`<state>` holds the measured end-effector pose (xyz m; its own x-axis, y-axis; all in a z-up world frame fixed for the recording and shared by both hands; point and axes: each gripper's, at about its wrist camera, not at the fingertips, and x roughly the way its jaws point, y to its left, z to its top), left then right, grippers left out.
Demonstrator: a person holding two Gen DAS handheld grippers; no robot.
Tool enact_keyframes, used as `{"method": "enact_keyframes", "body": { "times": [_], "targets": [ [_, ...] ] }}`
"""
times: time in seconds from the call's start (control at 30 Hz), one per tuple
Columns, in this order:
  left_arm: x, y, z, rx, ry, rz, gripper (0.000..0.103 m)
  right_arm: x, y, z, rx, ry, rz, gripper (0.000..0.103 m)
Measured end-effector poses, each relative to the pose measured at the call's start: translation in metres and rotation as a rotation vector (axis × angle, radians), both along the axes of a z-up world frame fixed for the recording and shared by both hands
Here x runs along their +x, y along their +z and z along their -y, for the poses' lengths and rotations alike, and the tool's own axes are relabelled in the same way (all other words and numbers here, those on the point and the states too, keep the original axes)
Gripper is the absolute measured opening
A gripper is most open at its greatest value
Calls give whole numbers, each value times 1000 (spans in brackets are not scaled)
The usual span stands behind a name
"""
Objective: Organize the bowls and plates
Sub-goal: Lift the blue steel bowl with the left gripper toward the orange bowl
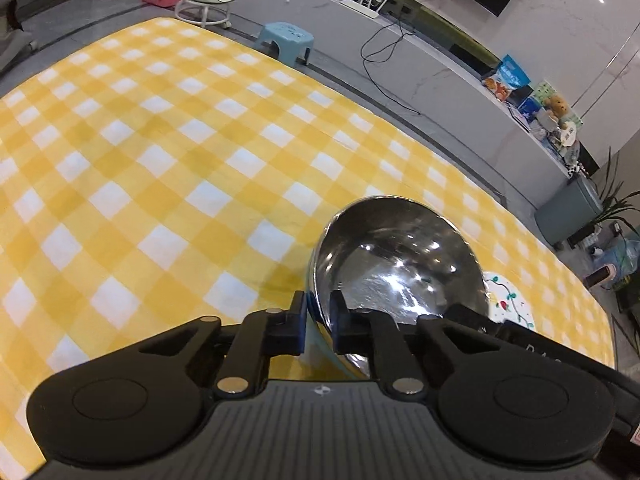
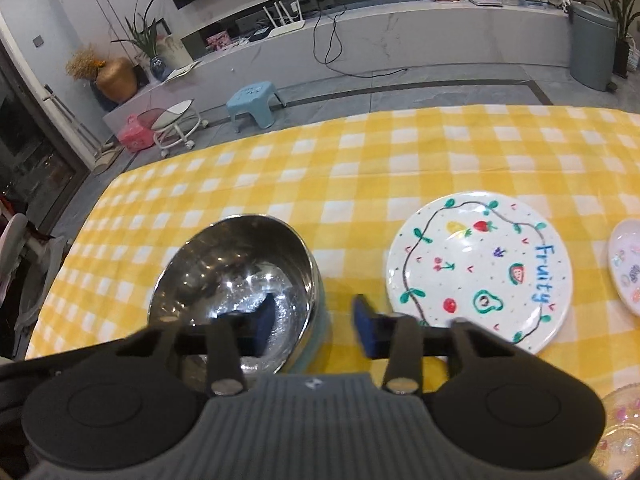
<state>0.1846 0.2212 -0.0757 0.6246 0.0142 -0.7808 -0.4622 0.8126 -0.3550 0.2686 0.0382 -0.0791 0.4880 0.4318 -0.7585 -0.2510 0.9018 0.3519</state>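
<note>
Left wrist view: left gripper [image 1: 318, 305] clenches rim of shiny round steel bowl [image 1: 396, 256]; right gripper [image 2: 314, 320] straddles it, released.

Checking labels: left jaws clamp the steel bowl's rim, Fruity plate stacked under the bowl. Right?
No: the right wrist view shows the Fruity plate lying beside the steel bowl, apart from it, not under it. The left gripper jaws do clamp the rim.

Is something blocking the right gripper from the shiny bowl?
Nothing visible. The right gripper straddles the rim of the shiny bowl, one finger inside, one outside; the fruit plate lies apart beside it.
</note>
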Motion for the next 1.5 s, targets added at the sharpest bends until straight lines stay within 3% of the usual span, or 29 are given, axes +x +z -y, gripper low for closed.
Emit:
{"method": "enact_keyframes", "body": {
  "times": [0.13,0.27,0.53,0.63,0.73,0.87,1.07,1.17,1.3,1.5],
  "targets": [
    [-1,0,-2,-7,10,3,9,-2,-1,-2,-15,6,11,11],
    [-7,11,2,46,-30,11,9,-7,3,2,6,10,1,10],
    [-35,50,4,11,-115,92,9,-43,51,29,95,-6,63,11],
    [-40,62,13,25,-183,64,9,-60,68,44,112,0,90,12],
    [-45,59,20,-14,-263,-8,9,-77,72,64,131,10,63,13],
    [-52,58,39,17,-410,-48,9,-104,72,91,136,13,24,14],
    [-68,68,59,39,-563,-30,10,-138,76,121,145,-2,-38,15],
    [-76,74,66,25,-580,-20,9,-152,76,134,141,-9,-70,15],
    [-93,79,78,65,-596,-34,9,-167,77,148,162,-17,-118,15],
    [-120,65,90,64,-585,-90,10,-191,74,159,147,1,-147,15]
  ]
}}
